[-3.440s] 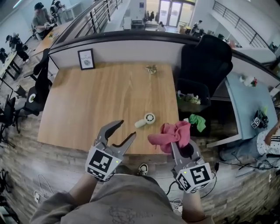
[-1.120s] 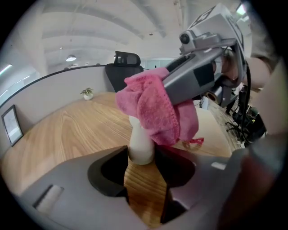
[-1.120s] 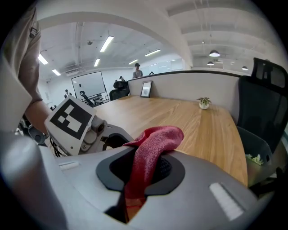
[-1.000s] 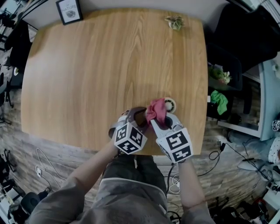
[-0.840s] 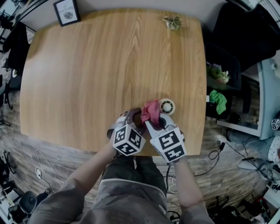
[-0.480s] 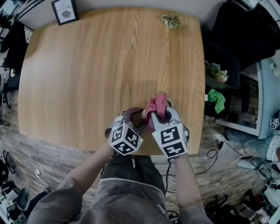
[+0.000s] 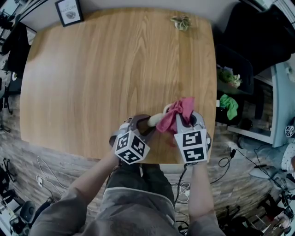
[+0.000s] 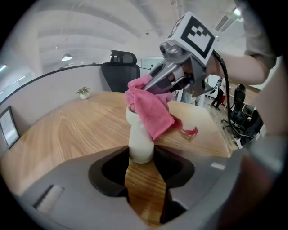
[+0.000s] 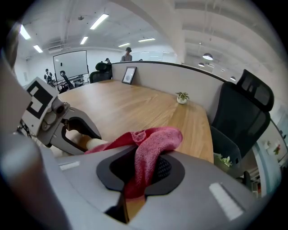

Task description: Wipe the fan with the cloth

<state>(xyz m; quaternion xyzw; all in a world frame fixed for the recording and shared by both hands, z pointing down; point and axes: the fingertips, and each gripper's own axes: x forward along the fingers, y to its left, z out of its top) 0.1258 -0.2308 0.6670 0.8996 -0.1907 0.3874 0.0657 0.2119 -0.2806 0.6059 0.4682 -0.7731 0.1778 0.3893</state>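
Fan (image 7: 155, 120): small, white, over the near edge of the table (image 7: 101, 69), right of centre in the head view. Only its handle showed. The head was under the cloth (image 7: 177, 115). Couldn't tell whether the fan touched the tabletop.

Left gripper (image 7: 144, 122) was clamped on the fan handle. In the left gripper view the handle (image 8: 141, 139) sat between the jaws with both pads against it, and the jaws had just closed in a little more. From there the handle ran up and away into the cloth.

Cloth was pink, draped over the far end of the fan, with a loose corner hanging toward the table on the right side in the left gripper view (image 8: 150, 108).

Right gripper (image 7: 186, 120) was clamped on the cloth. In the right gripper view a bunched fold (image 9: 150, 152) was pinched between the jaws, and the rest spilled forward and left onto the fan handle (image 9: 96, 143). Same view showed the left gripper (image 9: 87, 137) coming in from the left on that handle. The left gripper view showed the right gripper (image 8: 148, 87) coming down from upper right onto the cloth.

The two grippers sat side by side, marker cubes toward the person and jaws pointing away and down.

Rest of the table:
- framed picture (image 7: 70, 11) at the far left corner
- small plant (image 7: 180, 21) near the far right edge, well apart from the fan

Black chair (image 9: 245, 112) stood beyond the table's right side, with a green item (image 7: 229, 105) below it by the table edge.
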